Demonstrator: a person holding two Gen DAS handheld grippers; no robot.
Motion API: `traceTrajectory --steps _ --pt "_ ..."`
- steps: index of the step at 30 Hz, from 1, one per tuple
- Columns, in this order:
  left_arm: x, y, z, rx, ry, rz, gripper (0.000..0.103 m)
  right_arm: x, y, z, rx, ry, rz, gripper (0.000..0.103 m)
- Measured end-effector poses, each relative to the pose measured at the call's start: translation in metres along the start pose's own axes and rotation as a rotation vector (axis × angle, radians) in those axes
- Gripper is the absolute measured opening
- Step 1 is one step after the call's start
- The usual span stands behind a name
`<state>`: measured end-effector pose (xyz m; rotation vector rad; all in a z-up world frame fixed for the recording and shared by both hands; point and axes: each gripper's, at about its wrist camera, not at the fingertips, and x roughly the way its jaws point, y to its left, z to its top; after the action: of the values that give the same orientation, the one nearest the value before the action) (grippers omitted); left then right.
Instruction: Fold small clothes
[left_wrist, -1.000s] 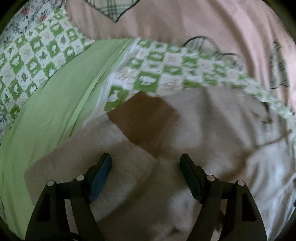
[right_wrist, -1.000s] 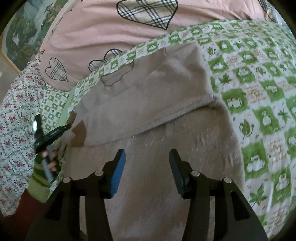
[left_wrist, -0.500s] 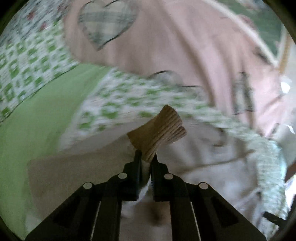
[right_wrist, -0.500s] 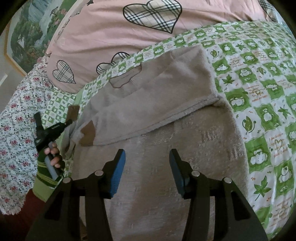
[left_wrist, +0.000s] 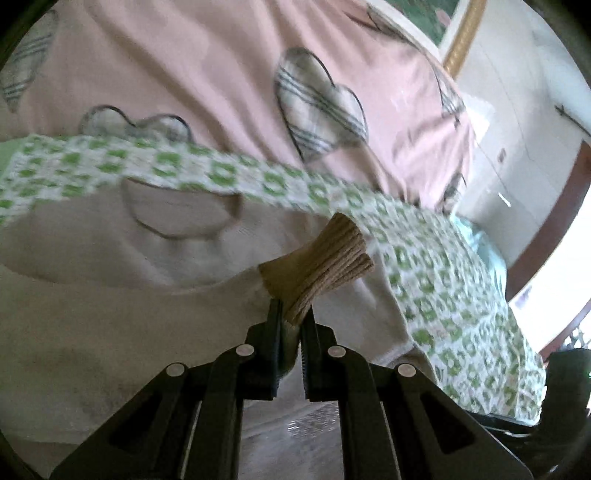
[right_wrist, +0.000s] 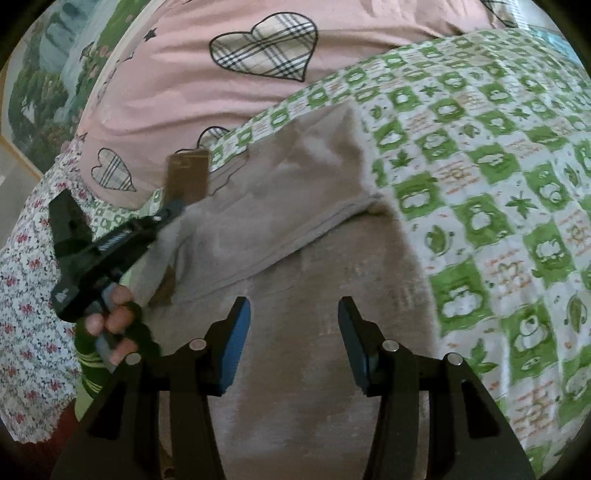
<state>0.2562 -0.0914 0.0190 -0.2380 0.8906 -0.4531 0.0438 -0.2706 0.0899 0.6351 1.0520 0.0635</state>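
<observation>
Sleeve fold under way: left gripper (left_wrist: 291, 317), open 1 second ago, now pinches the ribbed brown cuff (left_wrist: 321, 262) of the beige knitted sweater (right_wrist: 295, 229) on the bed, swinging it across; right gripper (right_wrist: 293, 332) hovers half-open, empty.

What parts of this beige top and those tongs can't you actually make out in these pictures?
- Beige top: its lower part is cut off by the right wrist view's bottom edge and hidden behind the right tongs.
- Brown cuff: the part pinched in the left tongs is hidden.
- Quilt pattern: blurred in the left wrist view.
</observation>
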Motion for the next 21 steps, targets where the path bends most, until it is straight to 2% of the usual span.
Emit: traceTrajectory --steps 6,7,9,10,11,13,16,17,21 --pt "0.042 -0.016 -0.021 0.081 0.113 -0.013 0.01 0.006 -0.006 0.004 0.025 -0.002 -0.003 0.051" --pt "0.043 -0.015 -0.023 0.081 0.124 -0.017 0.016 0.009 -0.005 0.007 0.025 -0.001 -0.001 0.051" --pt "0.038 -0.008 -0.027 0.06 0.142 -0.037 0.037 0.012 -0.001 0.015 0.016 -0.007 0.002 0.051" --pt "0.031 -0.005 -0.03 0.052 0.143 -0.027 0.054 0.014 0.001 0.018 0.008 -0.01 0.0 0.051" --pt "0.018 0.0 -0.032 0.051 0.13 -0.006 0.061 0.017 0.003 0.022 0.001 -0.013 -0.001 0.051" --pt "-0.006 0.012 -0.038 0.049 0.107 0.012 0.061 0.024 0.009 0.032 -0.016 -0.018 0.001 0.051" --pt "-0.055 0.045 -0.051 -0.003 0.067 0.065 0.061 0.039 0.014 0.05 -0.021 -0.026 -0.005 0.053" --pt "-0.071 0.058 -0.057 -0.023 0.054 0.104 0.062 0.045 0.014 0.056 -0.023 -0.026 -0.009 0.054" --pt "-0.125 0.125 -0.077 -0.155 0.018 0.322 0.061 0.079 0.018 0.077 -0.043 -0.002 -0.055 0.055"
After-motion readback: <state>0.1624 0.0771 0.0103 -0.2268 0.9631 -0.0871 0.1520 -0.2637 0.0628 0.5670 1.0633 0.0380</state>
